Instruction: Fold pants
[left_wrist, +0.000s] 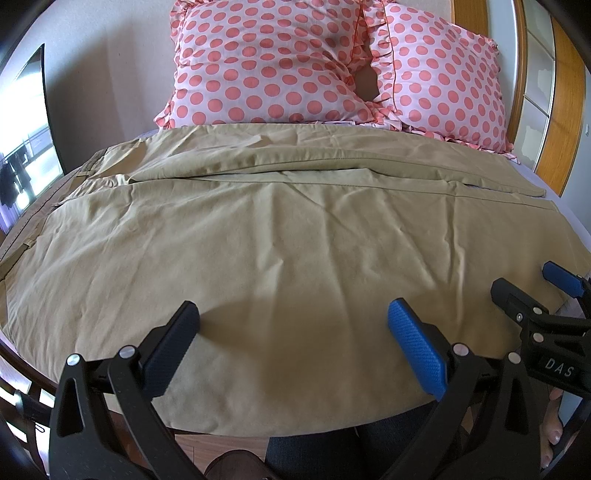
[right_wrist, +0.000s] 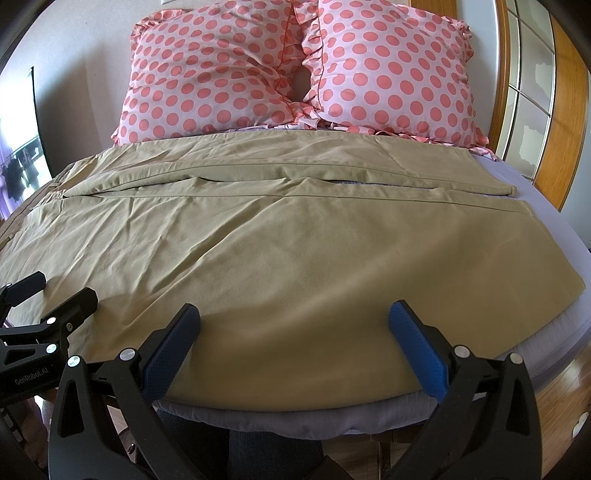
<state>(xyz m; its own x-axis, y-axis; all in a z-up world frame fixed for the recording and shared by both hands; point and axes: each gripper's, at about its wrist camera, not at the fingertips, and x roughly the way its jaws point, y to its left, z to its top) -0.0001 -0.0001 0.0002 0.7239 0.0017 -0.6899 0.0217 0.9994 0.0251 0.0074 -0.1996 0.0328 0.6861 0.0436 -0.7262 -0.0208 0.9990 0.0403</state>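
Khaki pants (left_wrist: 258, 229) lie spread flat across the bed, waist at the left, leg cuffs at the right; they also show in the right wrist view (right_wrist: 280, 236). The two legs lie side by side with a seam gap between them. My left gripper (left_wrist: 293, 314) is open and empty, just above the near leg close to the bed's front edge. My right gripper (right_wrist: 293, 314) is open and empty over the near leg too, to the right of the left one. Each gripper shows in the other's view: the right (left_wrist: 528, 284), the left (right_wrist: 55, 291).
Two pink polka-dot pillows (left_wrist: 266, 70) (right_wrist: 391, 70) stand against the wall at the head of the bed. A lilac sheet (right_wrist: 535, 192) shows past the cuffs at the right. A wooden frame (left_wrist: 565, 110) lies right, a window (left_wrist: 26, 147) left.
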